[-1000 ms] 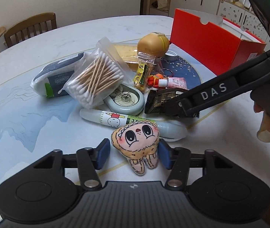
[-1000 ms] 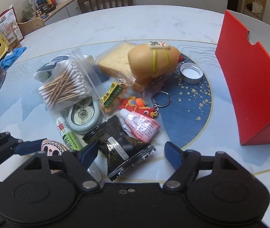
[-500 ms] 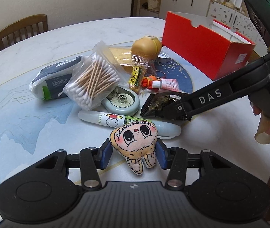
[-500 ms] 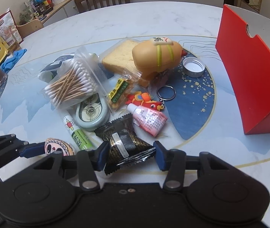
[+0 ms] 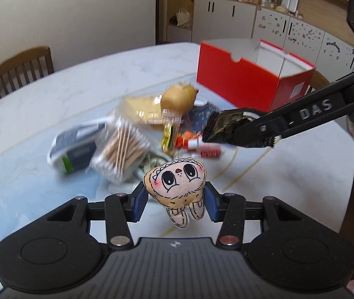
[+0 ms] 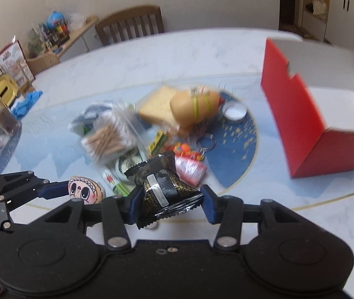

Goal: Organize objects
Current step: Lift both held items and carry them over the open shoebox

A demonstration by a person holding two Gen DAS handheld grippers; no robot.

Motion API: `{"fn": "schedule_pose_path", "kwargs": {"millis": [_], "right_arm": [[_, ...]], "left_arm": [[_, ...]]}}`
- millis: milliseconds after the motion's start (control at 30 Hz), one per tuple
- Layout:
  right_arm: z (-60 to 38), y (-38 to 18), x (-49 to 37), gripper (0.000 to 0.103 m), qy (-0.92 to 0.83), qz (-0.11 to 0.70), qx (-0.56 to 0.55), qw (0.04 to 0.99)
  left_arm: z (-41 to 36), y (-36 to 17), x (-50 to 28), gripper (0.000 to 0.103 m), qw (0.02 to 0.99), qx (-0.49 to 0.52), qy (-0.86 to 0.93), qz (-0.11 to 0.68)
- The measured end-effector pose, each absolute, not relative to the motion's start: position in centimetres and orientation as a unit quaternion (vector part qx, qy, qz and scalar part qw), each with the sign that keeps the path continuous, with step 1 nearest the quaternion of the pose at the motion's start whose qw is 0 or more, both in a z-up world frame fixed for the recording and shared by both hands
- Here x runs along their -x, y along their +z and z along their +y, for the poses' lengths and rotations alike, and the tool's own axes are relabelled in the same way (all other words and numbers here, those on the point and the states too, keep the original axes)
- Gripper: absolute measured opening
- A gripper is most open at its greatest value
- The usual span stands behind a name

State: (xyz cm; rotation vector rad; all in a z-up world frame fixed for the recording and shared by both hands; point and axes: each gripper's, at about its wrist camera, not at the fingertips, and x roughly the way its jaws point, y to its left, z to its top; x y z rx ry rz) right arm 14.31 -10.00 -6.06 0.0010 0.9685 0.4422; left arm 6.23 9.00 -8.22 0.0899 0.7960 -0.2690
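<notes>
Item: plush doll (image 5: 175,183), clamped between the closed fingers of the left gripper (image 5: 174,200). Item: black snack packet (image 6: 167,186), pinched by the right gripper (image 6: 169,205). Both have been lifted off the table (image 5: 27,114) since a second ago; transfer to the open red box (image 6: 326,114), far right, is judged next.

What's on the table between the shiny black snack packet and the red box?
In the right wrist view, only bare table lies between the black snack packet and the red box.
</notes>
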Motion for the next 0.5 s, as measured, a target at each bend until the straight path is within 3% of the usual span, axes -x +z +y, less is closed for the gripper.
{"fn": "schedule_pose_path", "kwargs": {"millis": [500], "right_arm": [[-17.3, -0.2, -16.3, 0.048, 0.203, 0.413, -0.022, 0.888]], "left_arm": [[3.3, -1.5, -10.1, 0.047, 0.919, -0.037, -0.158, 0.358]]}}
